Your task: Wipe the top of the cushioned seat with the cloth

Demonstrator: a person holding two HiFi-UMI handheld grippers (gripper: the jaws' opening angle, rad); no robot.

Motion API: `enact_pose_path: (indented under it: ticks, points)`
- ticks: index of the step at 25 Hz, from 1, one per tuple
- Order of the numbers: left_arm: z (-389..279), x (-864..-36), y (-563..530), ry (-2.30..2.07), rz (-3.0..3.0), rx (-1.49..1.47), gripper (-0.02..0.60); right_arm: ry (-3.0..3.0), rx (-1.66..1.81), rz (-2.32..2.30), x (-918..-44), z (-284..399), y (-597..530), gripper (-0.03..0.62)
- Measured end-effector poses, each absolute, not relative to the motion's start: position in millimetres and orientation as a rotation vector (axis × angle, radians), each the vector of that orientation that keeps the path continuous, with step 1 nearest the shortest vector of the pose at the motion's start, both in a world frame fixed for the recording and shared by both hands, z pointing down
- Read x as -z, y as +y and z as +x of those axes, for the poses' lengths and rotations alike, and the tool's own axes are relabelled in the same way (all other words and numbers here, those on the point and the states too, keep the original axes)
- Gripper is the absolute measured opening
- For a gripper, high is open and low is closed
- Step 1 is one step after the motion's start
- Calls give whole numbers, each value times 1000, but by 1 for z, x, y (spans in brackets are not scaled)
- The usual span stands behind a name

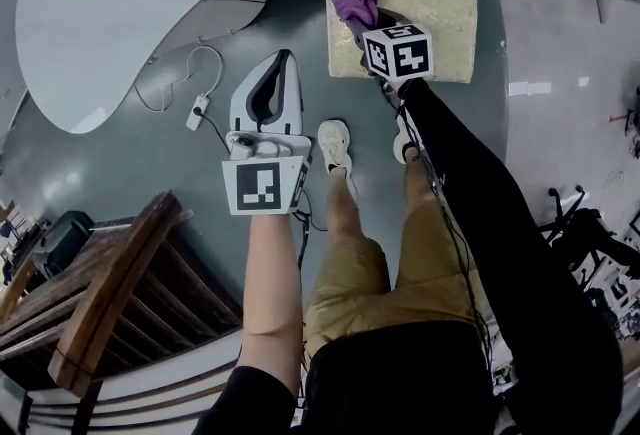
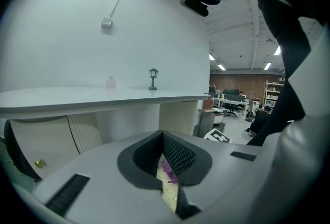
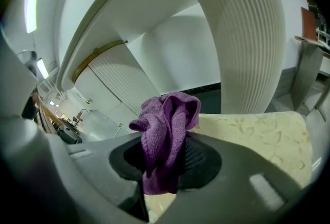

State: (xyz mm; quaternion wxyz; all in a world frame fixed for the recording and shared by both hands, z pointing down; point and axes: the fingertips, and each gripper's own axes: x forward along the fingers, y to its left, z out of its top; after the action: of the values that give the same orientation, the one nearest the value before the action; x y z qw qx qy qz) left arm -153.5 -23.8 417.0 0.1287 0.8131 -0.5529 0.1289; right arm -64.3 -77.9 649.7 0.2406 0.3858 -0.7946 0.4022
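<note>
Firmly, the right gripper's [image 3: 164, 162] jaws clamp the bunched purple cloth [image 3: 167, 130], held over the 10 o'clock corner of the cream cushioned seat [image 1: 440, 13] on the floor [image 1: 300, 23]. At the seat's 7 o'clock, the left gripper's [image 2: 164, 160] jaws are together, holding nothing.

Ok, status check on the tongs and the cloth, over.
Right tongs shut on purple cloth, over cushioned seat; contact unclear. Left tongs shut, empty, short of the seat. Nothing else on the seat.
</note>
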Motion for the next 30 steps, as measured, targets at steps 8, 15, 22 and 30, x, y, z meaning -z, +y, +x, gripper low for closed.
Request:
enact_pose_path:
  ticks: [8,15,22,30]
  points:
    - [-158,-426,-37,-1613,2362,-395,8,-1974,-1298,1036,-704,-90,-98,114]
    - [-136,-424,-49,-1585,2391,-395,6,-1918,-1237,1114,-707,-29,-97,114]
    - [-89,-418,-63,-1532,2446,-377,8,-1776,-1207,1287,-708,99,-101,114]
    - [-39,-415,-69,-1468,2482,-384,6,-1635,-1130,1418,-707,229,-92,114]
